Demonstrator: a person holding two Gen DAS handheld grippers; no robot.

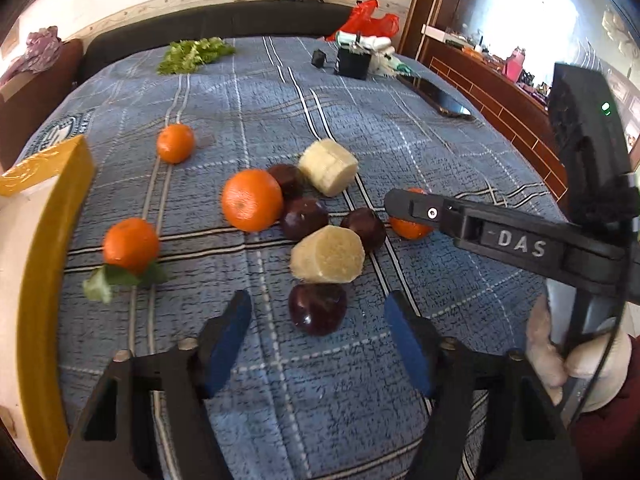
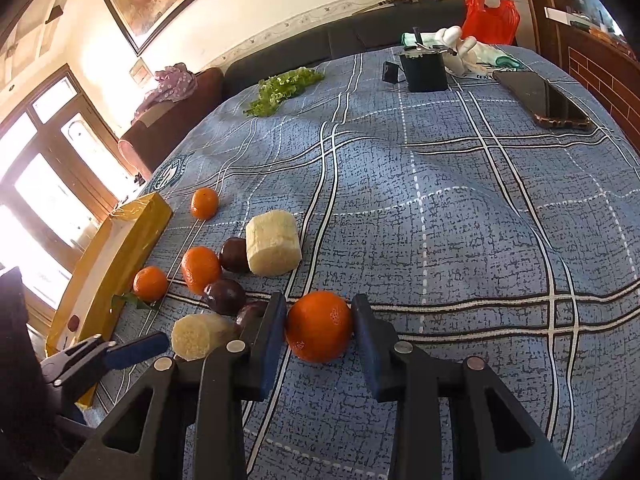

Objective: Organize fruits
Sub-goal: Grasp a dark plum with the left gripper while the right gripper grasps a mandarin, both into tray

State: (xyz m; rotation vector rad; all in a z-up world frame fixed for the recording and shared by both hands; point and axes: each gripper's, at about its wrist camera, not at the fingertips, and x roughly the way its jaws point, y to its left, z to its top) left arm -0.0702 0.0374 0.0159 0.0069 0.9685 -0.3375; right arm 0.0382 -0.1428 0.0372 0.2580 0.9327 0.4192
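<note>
Fruit lies on a blue plaid bedspread [image 1: 360,120]. My left gripper [image 1: 318,322] is open, its blue pads either side of a dark plum [image 1: 317,309], apart from it. Behind it lie a pale banana chunk [image 1: 328,255], more plums [image 1: 303,218], a large orange [image 1: 252,199], two small oranges [image 1: 131,245] and a second chunk [image 1: 329,167]. My right gripper [image 2: 319,326] has its pads against both sides of an orange [image 2: 319,326] resting on the bedspread. It shows in the left view [image 1: 412,208]. A yellow-rimmed tray [image 1: 52,208] stands left.
Green leaves [image 1: 194,54], a black box [image 1: 353,64], a phone [image 1: 438,98], white gloves and a red bag [image 1: 366,20] lie at the far edge. A wooden cabinet [image 1: 500,96] runs along the right. A sofa backs the bed.
</note>
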